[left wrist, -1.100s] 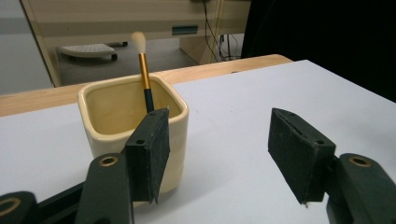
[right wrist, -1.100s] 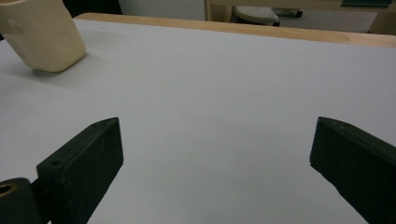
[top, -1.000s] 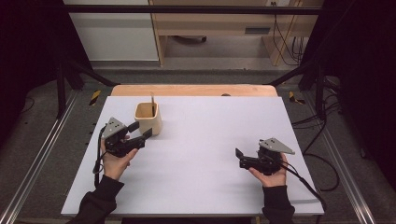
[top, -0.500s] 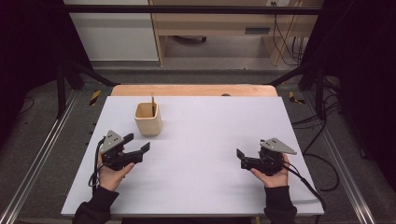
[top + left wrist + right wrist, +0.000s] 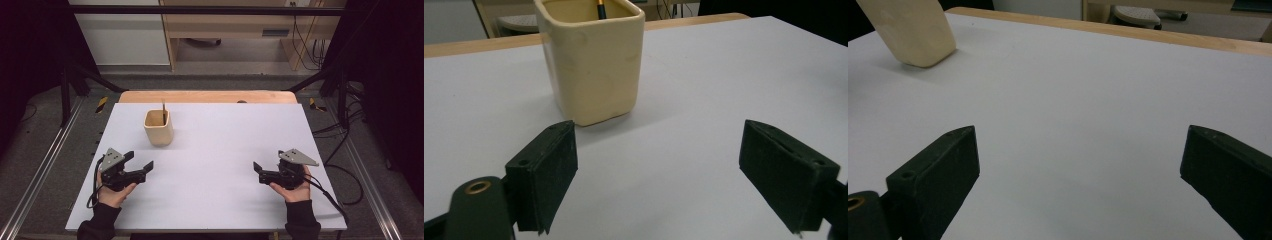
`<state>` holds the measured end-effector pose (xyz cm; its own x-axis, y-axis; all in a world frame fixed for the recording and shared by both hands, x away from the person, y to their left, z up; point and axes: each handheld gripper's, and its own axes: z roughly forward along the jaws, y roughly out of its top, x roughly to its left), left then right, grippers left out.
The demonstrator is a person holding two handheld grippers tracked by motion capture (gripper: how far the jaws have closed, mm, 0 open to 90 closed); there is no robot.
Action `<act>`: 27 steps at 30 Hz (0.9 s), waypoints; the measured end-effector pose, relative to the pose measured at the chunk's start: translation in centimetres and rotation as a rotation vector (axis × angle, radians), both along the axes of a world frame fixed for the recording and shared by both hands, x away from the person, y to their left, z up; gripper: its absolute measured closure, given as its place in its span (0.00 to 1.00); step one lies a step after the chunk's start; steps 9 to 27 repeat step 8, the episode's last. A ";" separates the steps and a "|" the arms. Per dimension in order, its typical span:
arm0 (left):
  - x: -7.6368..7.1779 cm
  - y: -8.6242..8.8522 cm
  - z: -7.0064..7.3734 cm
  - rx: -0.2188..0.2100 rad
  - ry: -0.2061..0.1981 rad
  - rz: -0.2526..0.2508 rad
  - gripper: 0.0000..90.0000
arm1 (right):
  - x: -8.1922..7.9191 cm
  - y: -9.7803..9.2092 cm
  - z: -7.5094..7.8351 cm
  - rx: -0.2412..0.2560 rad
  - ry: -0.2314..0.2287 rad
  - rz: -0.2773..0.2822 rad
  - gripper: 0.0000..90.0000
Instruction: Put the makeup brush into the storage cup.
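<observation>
A person is sitting at the near edge of a white surface (image 5: 220,150), forearms in dark sleeves coming in low, each hand holding a black gripper just above the top. The left gripper (image 5: 141,164) is hovering near the front left corner, its fingers standing wide apart with nothing between them; in the left gripper view the two black pads are framing bare white surface, and a cream square-sided cup (image 5: 591,57) is standing upright just beyond them, a little toward the left pad. From the high view the cup (image 5: 159,127) is sitting in the far left part of the surface, well apart from both grippers, with a thin stick (image 5: 163,111) (a pencil or brush, I cannot tell which) leaning upright inside it and poking above the rim; its dark shaft with a gold band is showing at the cup's mouth (image 5: 600,9) in the left gripper view. The right gripper (image 5: 258,171) is hanging near the front right corner, pointing inward toward the left one, its fingers also spread wide and empty. In the right gripper view the cup's lower corner (image 5: 913,30) is showing far off at the upper left. Grey three-cornered plates are riding on top of both grippers, and cables are trailing back from them toward the person.
</observation>
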<state>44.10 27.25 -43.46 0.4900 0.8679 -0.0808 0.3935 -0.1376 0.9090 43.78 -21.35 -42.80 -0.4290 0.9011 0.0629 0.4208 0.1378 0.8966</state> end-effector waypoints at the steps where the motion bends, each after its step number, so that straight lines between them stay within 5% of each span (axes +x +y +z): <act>1: 0.0 0.2 -0.1 -0.002 0.003 0.001 0.17 | 0.0 0.0 0.0 0.002 0.001 0.000 0.03; 27: 0.0 1.0 -0.6 0.005 0.024 0.007 0.17 | 0.0 0.0 -0.1 -0.006 0.006 0.003 0.03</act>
